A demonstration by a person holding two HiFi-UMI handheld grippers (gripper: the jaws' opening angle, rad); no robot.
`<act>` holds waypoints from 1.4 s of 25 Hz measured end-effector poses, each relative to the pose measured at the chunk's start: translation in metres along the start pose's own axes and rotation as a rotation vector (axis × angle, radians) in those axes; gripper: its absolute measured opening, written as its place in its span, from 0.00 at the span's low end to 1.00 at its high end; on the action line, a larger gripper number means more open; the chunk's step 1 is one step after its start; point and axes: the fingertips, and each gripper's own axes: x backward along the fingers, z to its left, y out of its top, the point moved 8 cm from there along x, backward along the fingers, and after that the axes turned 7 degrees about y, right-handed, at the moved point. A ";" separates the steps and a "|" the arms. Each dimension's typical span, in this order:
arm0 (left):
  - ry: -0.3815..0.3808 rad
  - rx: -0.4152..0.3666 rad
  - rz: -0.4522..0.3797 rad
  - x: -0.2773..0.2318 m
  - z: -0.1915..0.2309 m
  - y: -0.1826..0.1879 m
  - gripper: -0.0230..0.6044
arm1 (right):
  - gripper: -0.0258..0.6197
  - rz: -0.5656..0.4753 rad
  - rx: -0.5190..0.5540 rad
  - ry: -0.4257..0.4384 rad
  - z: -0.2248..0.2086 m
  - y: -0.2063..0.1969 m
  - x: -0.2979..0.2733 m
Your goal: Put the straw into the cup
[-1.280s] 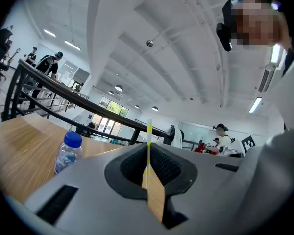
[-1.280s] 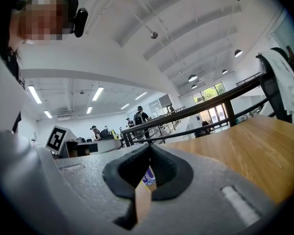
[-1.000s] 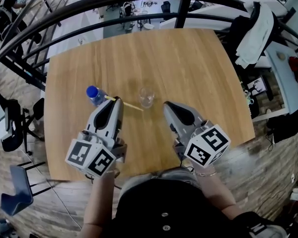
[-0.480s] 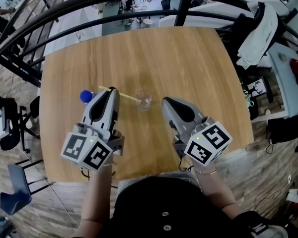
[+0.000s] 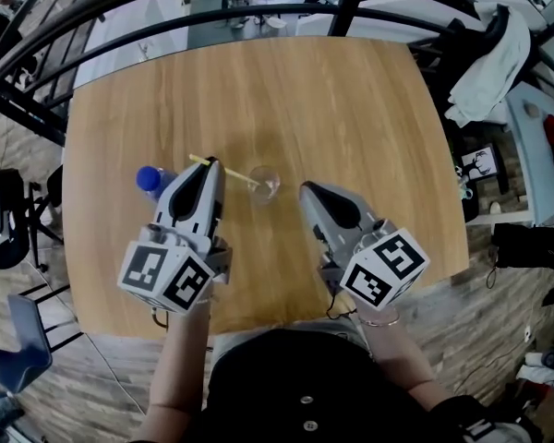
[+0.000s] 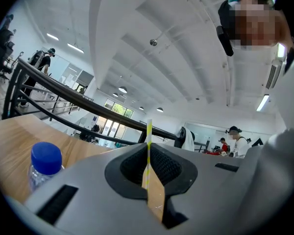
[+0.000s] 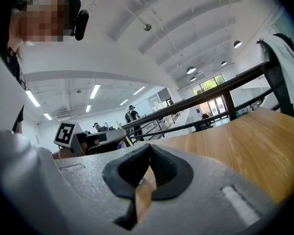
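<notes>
A clear cup stands on the wooden table, between my two grippers. My left gripper is shut on a thin yellow straw. The straw lies crosswise in the jaws, and its right end reaches the cup's left rim. In the left gripper view the straw stands up between the pads of the left gripper. My right gripper hovers just right of the cup, shut, with nothing held. In its own view the right gripper shows only table through the slit.
A water bottle with a blue cap stands just left of the left gripper; the bottle also shows in the left gripper view. A dark railing runs behind the table. White cloth hangs at the right.
The left gripper has carried the straw forward past the bottle, and the straw's right end now sits at the cup's rim. The right gripper has edged forward beside the cup.
</notes>
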 end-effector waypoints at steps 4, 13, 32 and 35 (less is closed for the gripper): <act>0.011 -0.028 0.032 -0.008 0.004 -0.012 0.09 | 0.04 0.021 -0.019 -0.005 -0.009 -0.008 -0.004; 0.020 -0.007 0.096 -0.018 0.008 -0.041 0.09 | 0.04 0.052 -0.047 -0.010 -0.023 -0.020 -0.009; -0.011 -0.065 0.230 -0.032 0.003 -0.080 0.09 | 0.04 0.092 -0.092 -0.008 -0.028 -0.042 -0.015; -0.015 -0.069 0.252 -0.033 0.002 -0.084 0.09 | 0.04 0.084 -0.097 -0.007 -0.029 -0.042 -0.015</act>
